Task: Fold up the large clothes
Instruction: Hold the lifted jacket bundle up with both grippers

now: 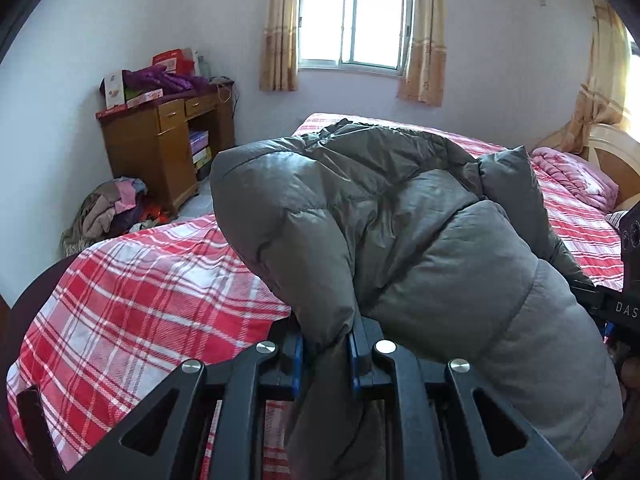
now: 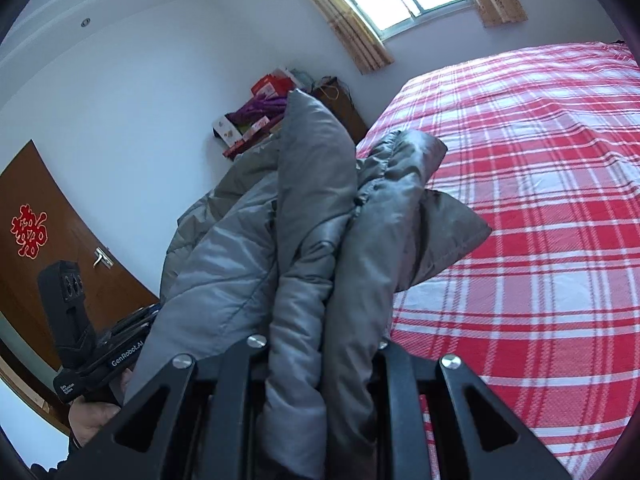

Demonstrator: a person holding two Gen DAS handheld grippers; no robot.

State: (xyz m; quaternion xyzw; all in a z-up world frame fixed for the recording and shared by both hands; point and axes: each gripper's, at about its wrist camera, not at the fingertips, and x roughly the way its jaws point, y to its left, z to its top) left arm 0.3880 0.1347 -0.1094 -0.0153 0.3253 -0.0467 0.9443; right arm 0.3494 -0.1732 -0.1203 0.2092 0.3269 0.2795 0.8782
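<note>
Currently, grip: left gripper (image 1: 326,354) and right gripper (image 2: 320,354) each clamp a fold of the grey puffer jacket (image 1: 400,220).
Jacket: bunched, lifted over the bed's near edge.
Open room: plaid bed (image 2: 540,200) bare toward the far edge.
Room: wooden desk (image 1: 160,144), window (image 1: 356,24).

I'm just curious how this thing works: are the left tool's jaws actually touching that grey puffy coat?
Touching. In the left wrist view the left gripper has its jaws closed on a fold of the grey coat, with fabric pinched between the blue pads.
</note>
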